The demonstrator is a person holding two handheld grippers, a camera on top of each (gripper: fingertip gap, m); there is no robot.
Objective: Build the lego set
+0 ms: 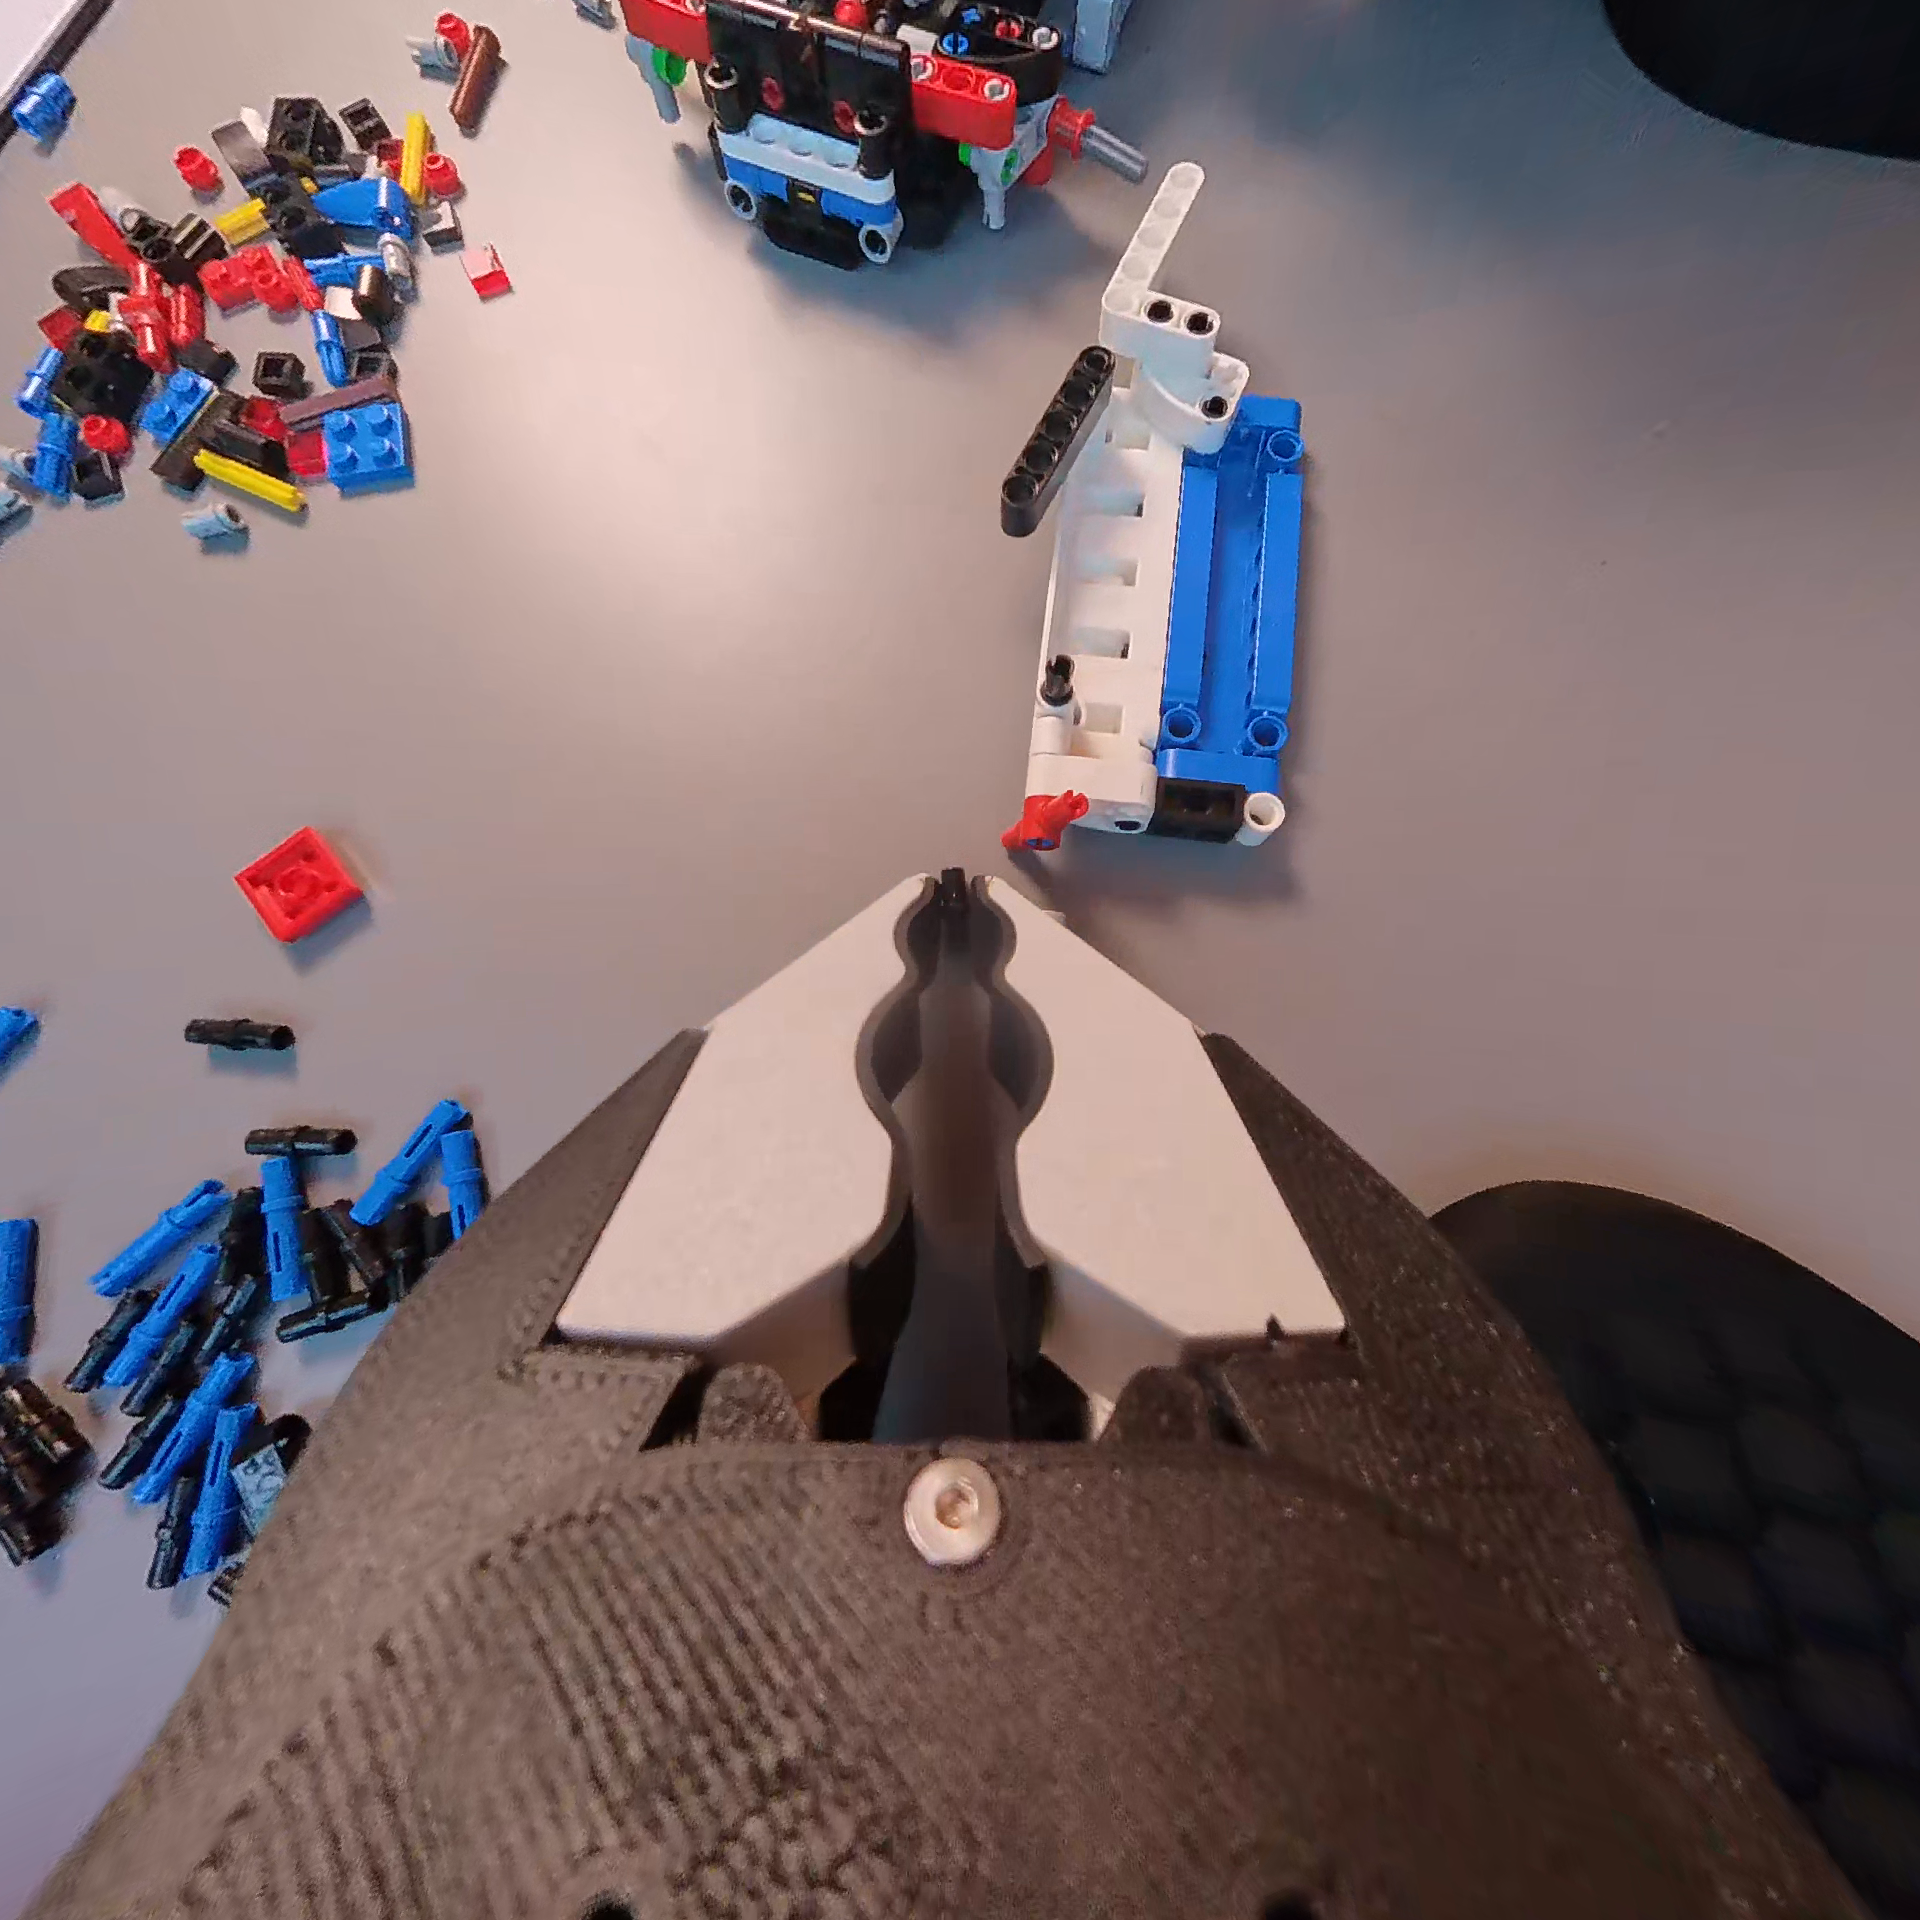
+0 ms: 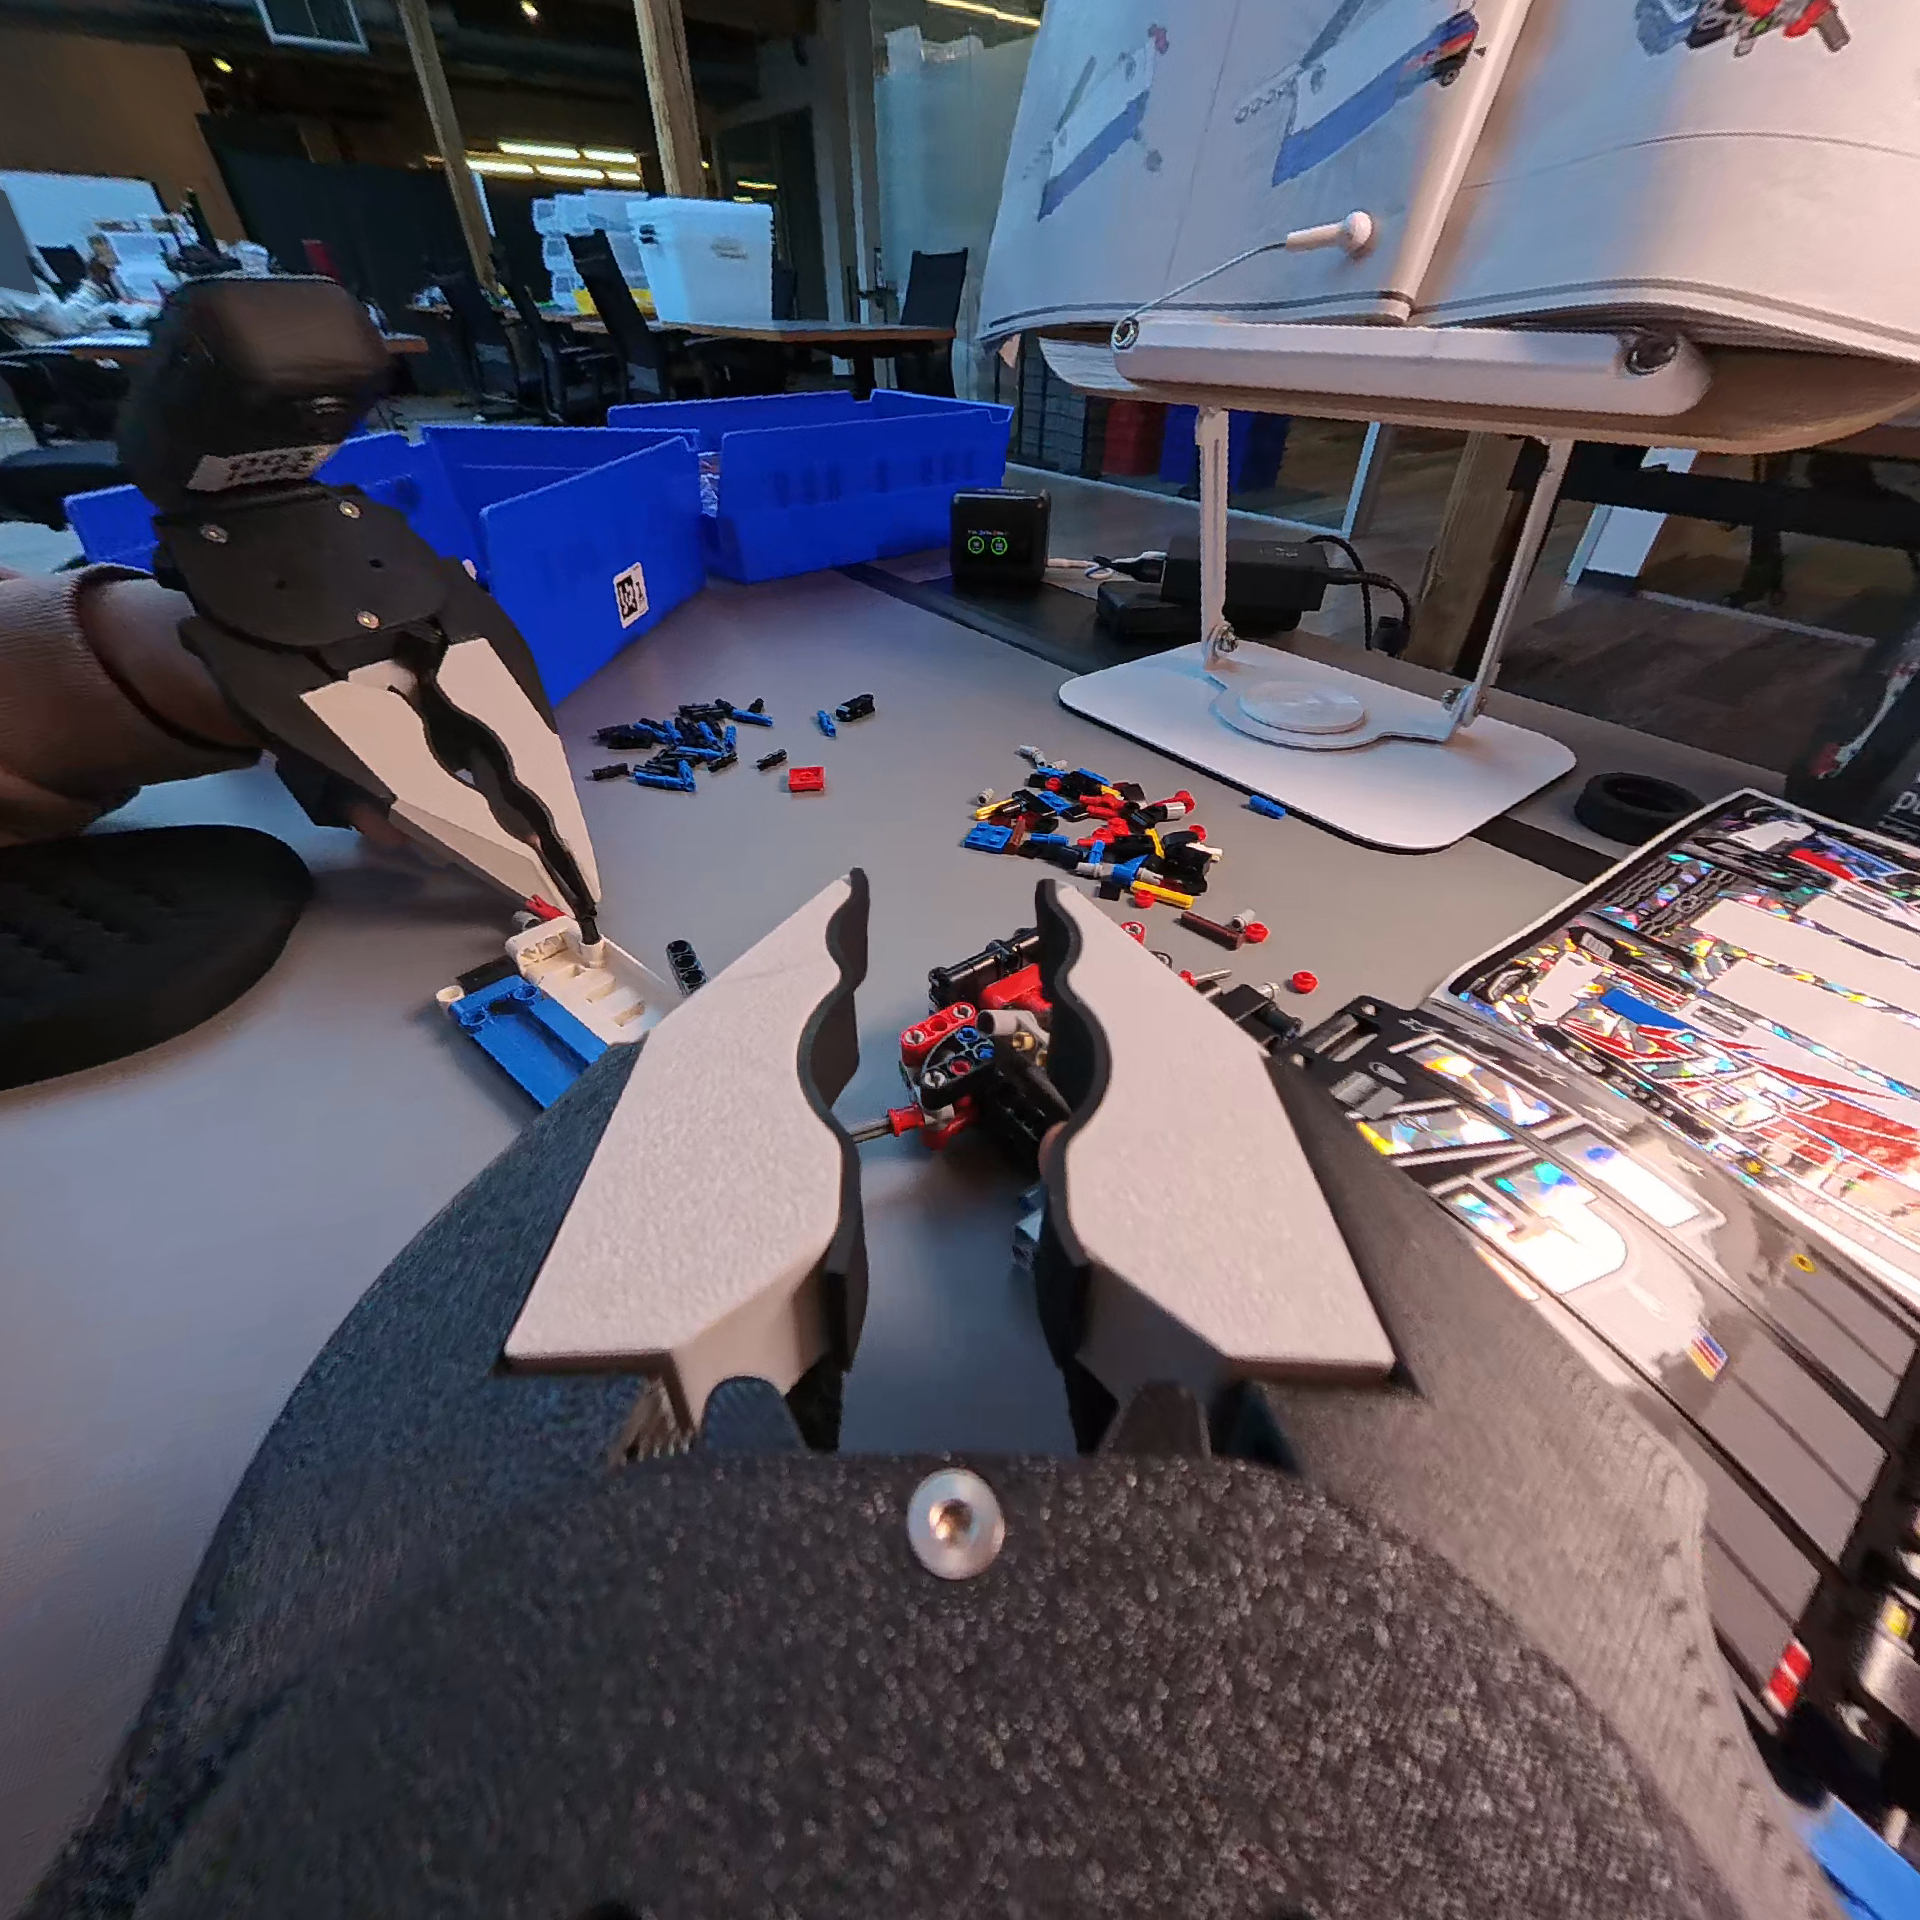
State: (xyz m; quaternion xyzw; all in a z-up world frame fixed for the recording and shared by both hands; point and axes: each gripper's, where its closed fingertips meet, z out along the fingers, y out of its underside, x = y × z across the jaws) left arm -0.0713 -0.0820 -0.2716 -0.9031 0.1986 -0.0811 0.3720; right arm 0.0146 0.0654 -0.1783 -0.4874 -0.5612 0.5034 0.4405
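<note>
My left gripper [image 1: 951,883] is shut on a small black pin [image 1: 951,891], held just short of the near end of a white and blue lego assembly [image 1: 1164,582] lying on the grey table. In the right wrist view the left gripper [image 2: 582,920] has its tips right above that assembly [image 2: 561,987]. My right gripper [image 2: 951,894] is open and empty, its fingers on either side of a red and black lego model [image 2: 987,1060] on the table. That model [image 1: 852,114] also shows at the top of the left wrist view.
A pile of mixed loose pieces [image 1: 229,312] lies far left, blue and black pins [image 1: 218,1309] near left, and a red plate [image 1: 299,883] between them. A sticker sheet [image 2: 1662,1143] lies right. A booklet stand [image 2: 1320,727] and blue bins [image 2: 727,499] stand behind. A black pad [image 2: 114,935] lies left. My hands' fingertips stand some 20 cm from each other. The left tips stand about 12 cm off the red plate [image 1: 299,883]. My right wrist view [image 2: 805,778] looks at it from another angle.
</note>
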